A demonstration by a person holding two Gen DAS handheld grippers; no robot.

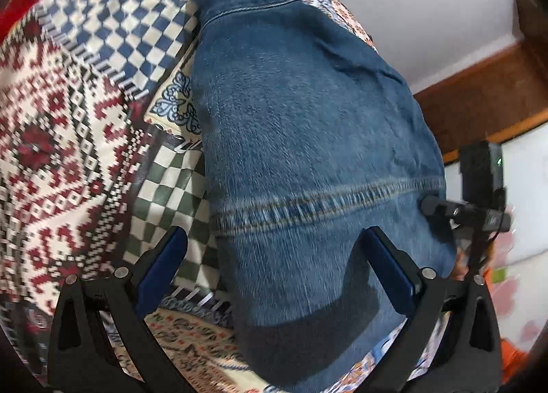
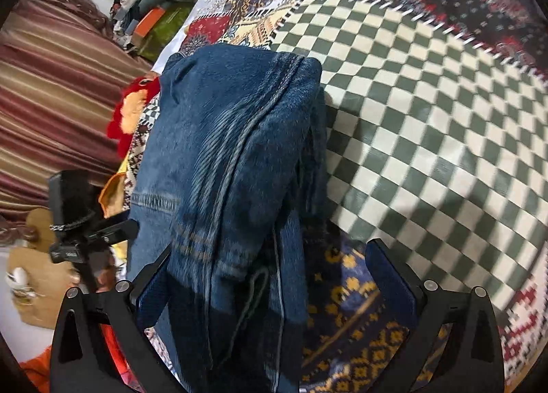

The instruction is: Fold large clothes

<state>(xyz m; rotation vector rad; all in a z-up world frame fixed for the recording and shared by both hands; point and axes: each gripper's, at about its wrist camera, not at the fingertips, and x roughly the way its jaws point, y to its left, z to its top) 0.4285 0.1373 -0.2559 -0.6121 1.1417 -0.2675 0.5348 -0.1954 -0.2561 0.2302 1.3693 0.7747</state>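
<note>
jeans (image 1: 308, 153): folded blue denim, thick stitched seams, on patchwork checkered quilt (image 2: 428, 112) | left claw (image 1: 270, 249): wide open, empty, over denim | right claw (image 2: 270, 266): wide open, denim between fingers, ungripped | striped curtain (image 2: 51, 101) beside

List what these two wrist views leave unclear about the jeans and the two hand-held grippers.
- Jeans: the near end runs off the bottom edge in the left wrist view.
- Jeans, right wrist view: layers bunch together, so the number of folds is hidden.
- Left hand-held gripper: motion blur hides whether its fingers touch the denim.
- Right hand-held gripper: denim covers its left finger.
</note>
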